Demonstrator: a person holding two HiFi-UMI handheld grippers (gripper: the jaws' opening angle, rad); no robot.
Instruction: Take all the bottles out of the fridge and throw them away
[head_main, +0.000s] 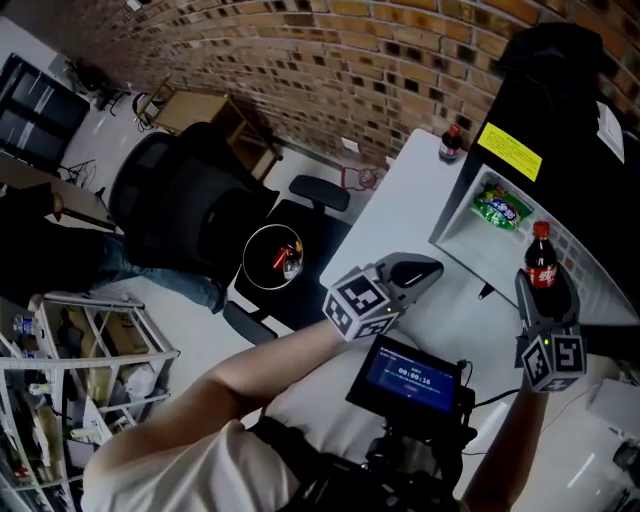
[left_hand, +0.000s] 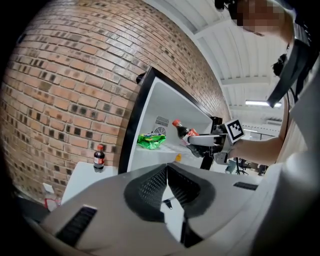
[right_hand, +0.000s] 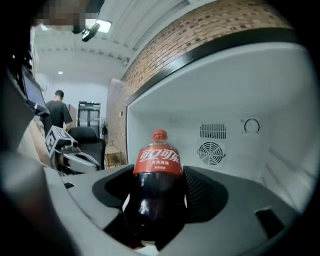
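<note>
1. The right claw (right_hand: 155, 207) pinches a dark plastic cola bottle (right_hand: 156, 172) with a red cap and a red wrap-round label. Its two grey jaws press on the bottle's lower body from either side, black ribbed pads against the plastic.
2. In the right gripper view the bottle stands upright between the jaws, with its label, neck and cap rising clear above the jaw tips.
3. The bottle is off the shelf, at the mouth of the open black mini fridge (head_main: 560, 100). The fridge's white back wall, with a round fan grille (right_hand: 211, 152) and a dial (right_hand: 251, 125), shows behind it.
4. In the left gripper view the same bottle leans, its cap pointing up and in towards the fridge interior.
5. The left claw (head_main: 415, 270) is pressed together at the tips with nothing between them. It hangs over the white desk (head_main: 400, 215), well apart from the right claw.
6. A second cola bottle (head_main: 451, 143), dark with a red cap, stands upright on the desk. It is outside the fridge, just beside its black side wall, and far from both claws.
7. A crumpled green foil bag (head_main: 500, 208) lies on the white fridge shelf, near the held bottle and deeper inside.
8. A round waste bin (head_main: 272, 257) with a clear liner sits beyond the desk edge, beside a black office chair (head_main: 180, 200).
</note>
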